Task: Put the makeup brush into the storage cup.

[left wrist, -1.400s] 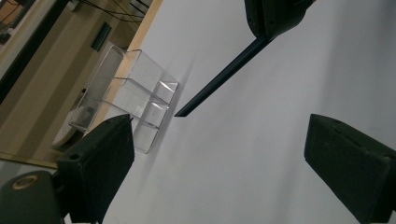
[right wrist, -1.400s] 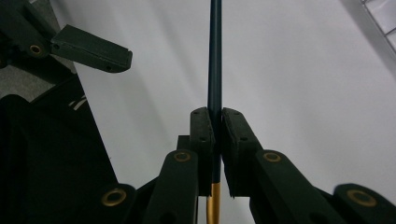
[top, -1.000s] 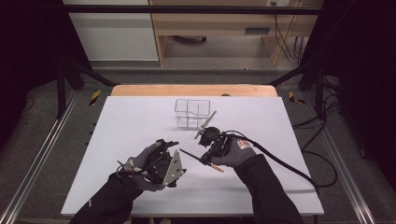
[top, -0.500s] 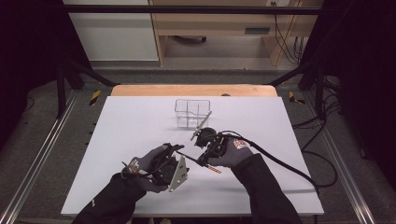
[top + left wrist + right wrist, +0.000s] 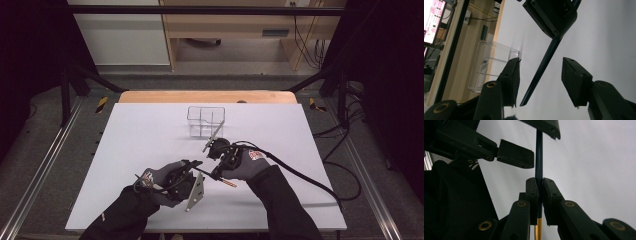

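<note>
A dark blue pencil (image 5: 539, 157) with a gold end is clamped between the shut jaws of my right gripper (image 5: 539, 195). In the high view the right gripper (image 5: 217, 174) sits at mid-table, and the pencil (image 5: 227, 182) slants down to the right, gold end out. My left gripper (image 5: 541, 83) is open, and the pencil's (image 5: 544, 65) free dark end hangs between its jaws without touching the pads (image 5: 574, 83). From above, the left gripper (image 5: 196, 165) is just left of the right one.
A clear plastic compartment box (image 5: 205, 120) stands behind the grippers on the white table (image 5: 125, 150); the left gripper view has the box (image 5: 489, 65) at its left. The right gripper's cable (image 5: 300, 175) trails off to the right.
The left gripper has moved right and closer to the right gripper, so its open jaws now straddle the pencil's dark end. The right gripper shifted slightly, still holding the pencil.
</note>
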Demonstrator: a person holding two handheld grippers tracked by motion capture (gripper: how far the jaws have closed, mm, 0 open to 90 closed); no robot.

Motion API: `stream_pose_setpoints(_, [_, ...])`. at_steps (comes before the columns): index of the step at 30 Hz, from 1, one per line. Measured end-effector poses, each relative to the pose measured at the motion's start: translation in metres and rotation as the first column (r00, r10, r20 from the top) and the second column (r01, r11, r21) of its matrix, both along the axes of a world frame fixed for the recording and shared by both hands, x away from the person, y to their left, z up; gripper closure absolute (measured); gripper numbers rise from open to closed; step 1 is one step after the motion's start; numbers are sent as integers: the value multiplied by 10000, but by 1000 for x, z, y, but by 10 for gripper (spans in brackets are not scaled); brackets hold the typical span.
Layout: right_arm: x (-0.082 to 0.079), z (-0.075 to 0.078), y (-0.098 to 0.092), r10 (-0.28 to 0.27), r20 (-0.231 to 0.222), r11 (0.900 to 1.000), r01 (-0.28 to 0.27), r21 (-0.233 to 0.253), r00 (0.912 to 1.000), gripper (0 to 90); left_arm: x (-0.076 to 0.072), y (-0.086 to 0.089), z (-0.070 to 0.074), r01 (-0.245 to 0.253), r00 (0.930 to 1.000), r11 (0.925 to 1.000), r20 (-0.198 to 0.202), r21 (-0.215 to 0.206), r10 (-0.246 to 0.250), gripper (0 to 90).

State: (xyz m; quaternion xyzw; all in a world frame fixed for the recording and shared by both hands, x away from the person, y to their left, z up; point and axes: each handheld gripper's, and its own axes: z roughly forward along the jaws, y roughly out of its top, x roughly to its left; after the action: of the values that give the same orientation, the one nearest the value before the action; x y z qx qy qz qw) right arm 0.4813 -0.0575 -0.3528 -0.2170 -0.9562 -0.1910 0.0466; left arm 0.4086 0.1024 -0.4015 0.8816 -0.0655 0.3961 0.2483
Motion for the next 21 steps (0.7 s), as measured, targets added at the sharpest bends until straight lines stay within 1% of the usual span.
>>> stream_pose_setpoints(5, [0,-1,1,48,3,10000,-48,-69,10000,836,-1,-2,-2,108,9999,9998,81,150,-109,552])
stream_pose_setpoints(9, [-1,-1,1,25,-98,10000,-26,-83,9999,836,-1,-4,-4,211,9997,9994,146,268,-215,607])
stream_pose_setpoints(10, [-1,-1,1,-1,-128,10000,0,-95,9999,836,-1,-5,-4,218,9997,9993,111,317,-222,620])
stream_pose_setpoints(14, [-2,-1,1,34,-133,10000,-35,-78,9999,836,-2,-7,-5,351,9992,9983,198,457,-361,672])
stream_pose_setpoints(19, [-2,-1,2,83,-125,9999,-84,-107,9999,836,-3,-8,-4,415,9987,9977,274,544,-431,736])
stream_pose_setpoints(21, [-2,-1,2,68,-137,9999,-69,-90,9999,836,-3,-7,-3,431,9986,9974,266,576,-447,747])
